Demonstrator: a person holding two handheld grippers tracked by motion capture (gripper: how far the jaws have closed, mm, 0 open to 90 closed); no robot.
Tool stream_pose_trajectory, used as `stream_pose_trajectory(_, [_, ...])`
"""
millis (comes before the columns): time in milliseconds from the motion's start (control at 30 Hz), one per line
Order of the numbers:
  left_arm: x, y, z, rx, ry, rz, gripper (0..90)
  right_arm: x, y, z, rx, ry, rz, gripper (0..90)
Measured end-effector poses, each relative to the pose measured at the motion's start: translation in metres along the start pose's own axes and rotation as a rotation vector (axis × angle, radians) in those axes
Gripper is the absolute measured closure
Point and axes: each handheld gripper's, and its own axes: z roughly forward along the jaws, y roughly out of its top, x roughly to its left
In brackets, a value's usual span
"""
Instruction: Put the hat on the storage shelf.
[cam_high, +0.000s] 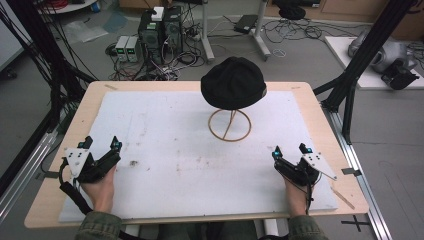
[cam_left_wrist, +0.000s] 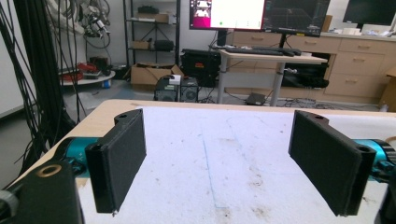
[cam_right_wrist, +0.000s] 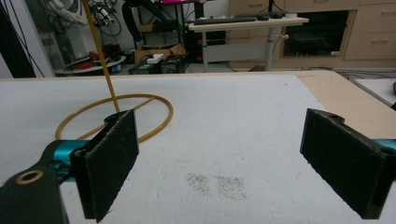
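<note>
A black cap (cam_high: 233, 82) sits on top of a gold wire stand (cam_high: 229, 125) at the back middle of the white mat (cam_high: 165, 135). In the right gripper view the stand's ring base (cam_right_wrist: 159, 105) and thin upright rod lie ahead to the left. My left gripper (cam_high: 102, 145) rests near the mat's front left, open, nothing between its jaws. My right gripper (cam_high: 290, 150) rests at the front right, also open and empty. In the gripper views the left gripper (cam_left_wrist: 219, 158) and right gripper (cam_right_wrist: 233, 163) both show wide gaps over bare mat.
The wooden table (cam_high: 322, 125) edges frame the mat. Stains mark the mat (cam_right_wrist: 217, 184) before the right jaws. Beyond the table stand computer boxes (cam_high: 160, 30), cables, a desk (cam_left_wrist: 271, 56) and black frame posts (cam_high: 350, 100).
</note>
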Motion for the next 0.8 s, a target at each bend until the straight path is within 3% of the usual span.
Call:
stream_pose_trajectory(467, [0.009, -0.007, -0.005, 0.016, 0.016, -0.020, 19.1, -0.004, 0.000, -0.001, -0.002, -0.005, 0.010, 10.7])
stream_pose_trajectory(800, [0.007, -0.008, -0.006, 0.028, -0.005, -0.005, 19.1, -0.007, 0.001, -0.001, -0.012, -0.014, 0.021, 10.7])
